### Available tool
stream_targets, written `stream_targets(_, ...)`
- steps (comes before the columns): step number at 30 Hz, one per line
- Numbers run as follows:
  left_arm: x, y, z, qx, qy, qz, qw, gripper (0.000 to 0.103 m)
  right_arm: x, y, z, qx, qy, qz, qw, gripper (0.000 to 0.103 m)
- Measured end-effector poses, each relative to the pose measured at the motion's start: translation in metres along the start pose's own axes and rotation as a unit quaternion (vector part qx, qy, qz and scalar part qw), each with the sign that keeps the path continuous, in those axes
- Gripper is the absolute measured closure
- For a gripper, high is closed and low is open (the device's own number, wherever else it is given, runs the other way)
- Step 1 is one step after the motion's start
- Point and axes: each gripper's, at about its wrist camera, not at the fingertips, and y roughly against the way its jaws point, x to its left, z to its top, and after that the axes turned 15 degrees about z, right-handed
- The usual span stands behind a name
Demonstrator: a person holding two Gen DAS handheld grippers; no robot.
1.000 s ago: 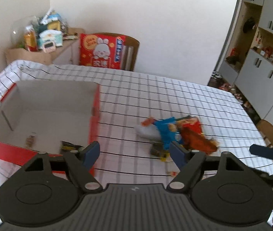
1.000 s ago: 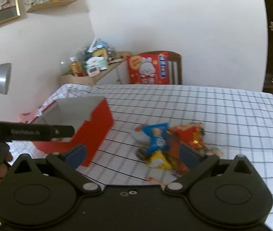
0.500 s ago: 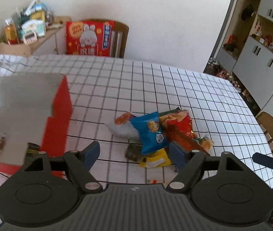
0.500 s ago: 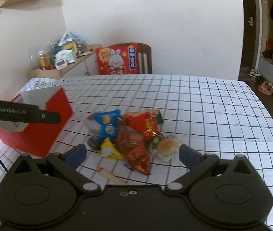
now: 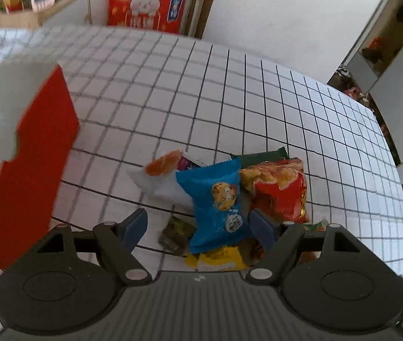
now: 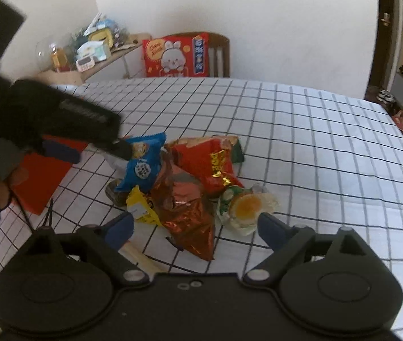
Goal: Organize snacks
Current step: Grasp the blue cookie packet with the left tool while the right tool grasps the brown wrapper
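A pile of snack packets, topped by a blue cookie packet (image 5: pixel 221 204), is seen mid-table on the checked tablecloth (image 5: pixel 258 99), right of a red box (image 5: pixel 31 176). The left gripper (image 5: pixel 198 226) is held spread over the packet; the right gripper (image 6: pixel 192 227) is likewise spread, empty.

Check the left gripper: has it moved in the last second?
Yes. The left gripper has swung right, from in front of the red box toward the snack pile, and its open jaws now straddle the blue cookie packet.
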Motion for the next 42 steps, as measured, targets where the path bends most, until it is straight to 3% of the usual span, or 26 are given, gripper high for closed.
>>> stream_targets(12,-0.003,-0.039,0.012,0.052,0.042,-0.012,0.9977,0.026,-0.008,-0.032,0.008,0.009,-0.021,0.020,1.000,0.032)
stream_targets(16,-0.007,-0.045,0.013,0.064,0.044,-0.020,0.9968,0.039,-0.007,-0.036,0.007,0.013,-0.024,0.022,0.999,0.044)
stream_targets(22,-0.013,-0.047,0.011,0.066,0.039,-0.023,0.9968,0.058,-0.006,-0.034,0.006,0.012,-0.024,0.013,1.000,0.051)
stream_targets(27,-0.012,-0.045,0.011,0.059,0.036,-0.020,0.9974,0.063,-0.009,-0.030,0.004,0.008,-0.033,0.006,0.999,0.059)
stream_targets(42,0.012,-0.007,0.002,0.036,0.033,-0.023,0.9985,0.066,0.001,0.002,0.011,-0.005,-0.041,0.003,0.999,0.064)
